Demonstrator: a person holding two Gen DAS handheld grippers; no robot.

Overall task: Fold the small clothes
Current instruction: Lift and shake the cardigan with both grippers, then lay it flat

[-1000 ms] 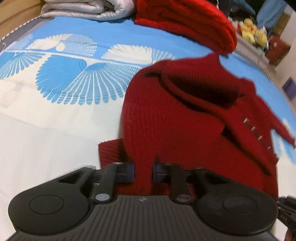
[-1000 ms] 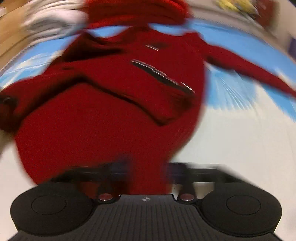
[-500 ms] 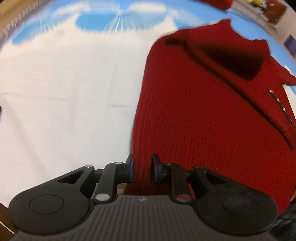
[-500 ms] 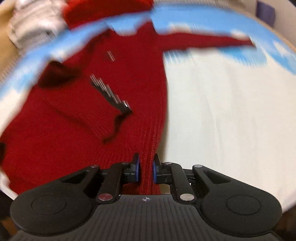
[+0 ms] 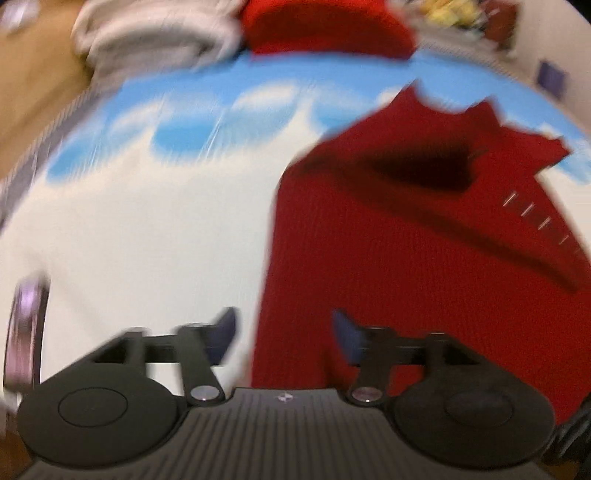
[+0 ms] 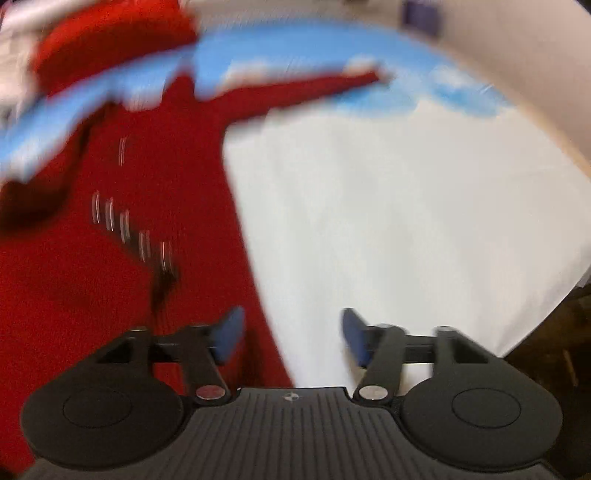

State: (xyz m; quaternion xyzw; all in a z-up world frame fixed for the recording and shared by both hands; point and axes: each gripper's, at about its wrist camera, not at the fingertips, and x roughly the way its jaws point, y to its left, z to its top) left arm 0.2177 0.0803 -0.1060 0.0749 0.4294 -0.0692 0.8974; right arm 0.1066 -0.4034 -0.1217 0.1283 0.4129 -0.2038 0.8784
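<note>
A small red knit cardigan [image 5: 424, 258] lies spread on the white and blue bed cover [image 5: 147, 229], with a row of shiny buttons down its front. My left gripper [image 5: 284, 336] hovers over the cardigan's near left hem, jaws opening, pads clear of the cloth. In the right wrist view the cardigan [image 6: 110, 258] fills the left side, one sleeve [image 6: 303, 88] stretched out to the far right. My right gripper [image 6: 291, 338] stands over the near right hem edge, jaws opening, nothing pinched. Both views are blurred.
Folded grey-white cloth [image 5: 155, 37] and a folded red garment [image 5: 325, 26] are piled at the far edge of the bed. Yellow soft toys [image 5: 454, 11] sit behind them. Wooden floor [image 5: 33, 81] shows at the far left. The bed cover [image 6: 406, 221] runs white to the right.
Both grippers were shut on the cardigan's hem and drew it toward me across the bed. Now both have let go and their jaws stand apart, with the cardigan lying flat.
</note>
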